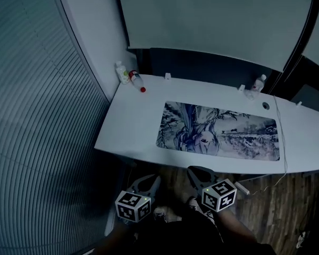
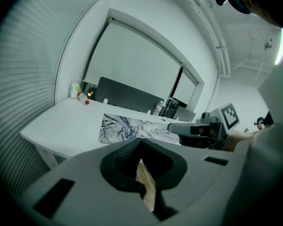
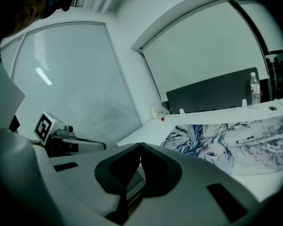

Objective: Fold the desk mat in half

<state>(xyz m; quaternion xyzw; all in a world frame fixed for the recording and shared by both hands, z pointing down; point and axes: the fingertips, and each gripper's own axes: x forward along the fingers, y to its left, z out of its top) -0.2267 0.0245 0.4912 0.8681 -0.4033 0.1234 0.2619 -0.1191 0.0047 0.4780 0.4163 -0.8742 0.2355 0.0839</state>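
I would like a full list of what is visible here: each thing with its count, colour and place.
desk mat: one, blue-grey print, flat on the desk
desk: one, white, centre
pale bottle: one, whitish, desk's far left corner
red-capped bottle: one, clear, beside the pale bottle
water bottle: one, clear, far right edge
cable: one, white, across the desk's right part
divider panel: one, dark, behind the desk
blinds: grey, left
floor: brown wood, below
left gripper: grey, shut, empty, before the desk
right gripper: grey, shut, empty, beside it
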